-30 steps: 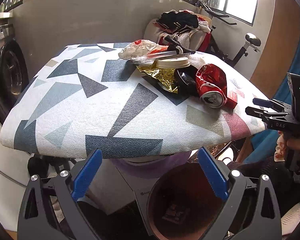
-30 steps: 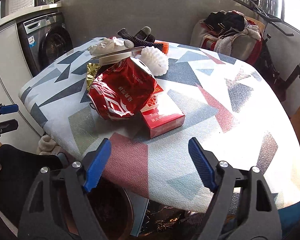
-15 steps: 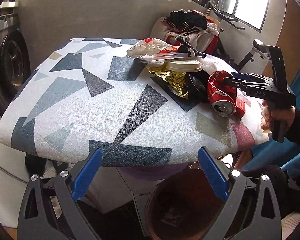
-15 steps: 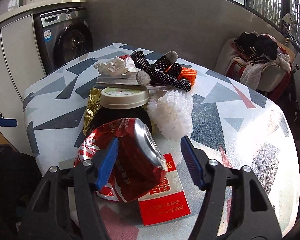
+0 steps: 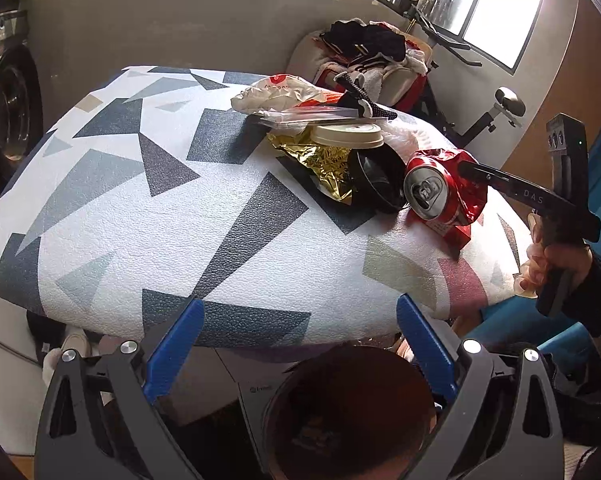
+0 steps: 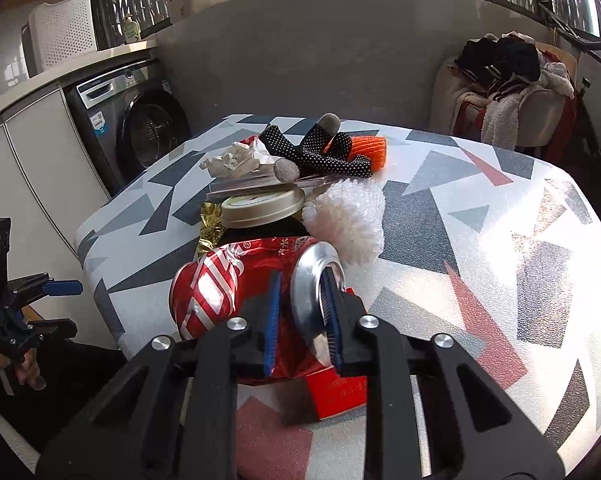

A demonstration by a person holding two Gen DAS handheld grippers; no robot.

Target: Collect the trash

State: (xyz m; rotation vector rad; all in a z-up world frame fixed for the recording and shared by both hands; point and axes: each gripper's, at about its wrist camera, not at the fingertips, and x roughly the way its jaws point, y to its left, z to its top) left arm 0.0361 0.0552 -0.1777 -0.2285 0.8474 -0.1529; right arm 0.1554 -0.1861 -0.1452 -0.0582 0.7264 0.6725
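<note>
Table (image 6: 480, 208) – patterned cover | washer (image 6: 140, 128) behind | right gripper (image 6: 298, 312) just clamped crushed can (image 6: 236, 280)

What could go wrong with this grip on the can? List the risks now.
1. The right hand-held gripper has just closed on the crushed red soda can at its silver rim only; a thin, off-centre pinch may let it twist or slip.
2. The can lies on the flat red carton and against the black jar with a cream lid; lifting may drag or nudge them.
</note>
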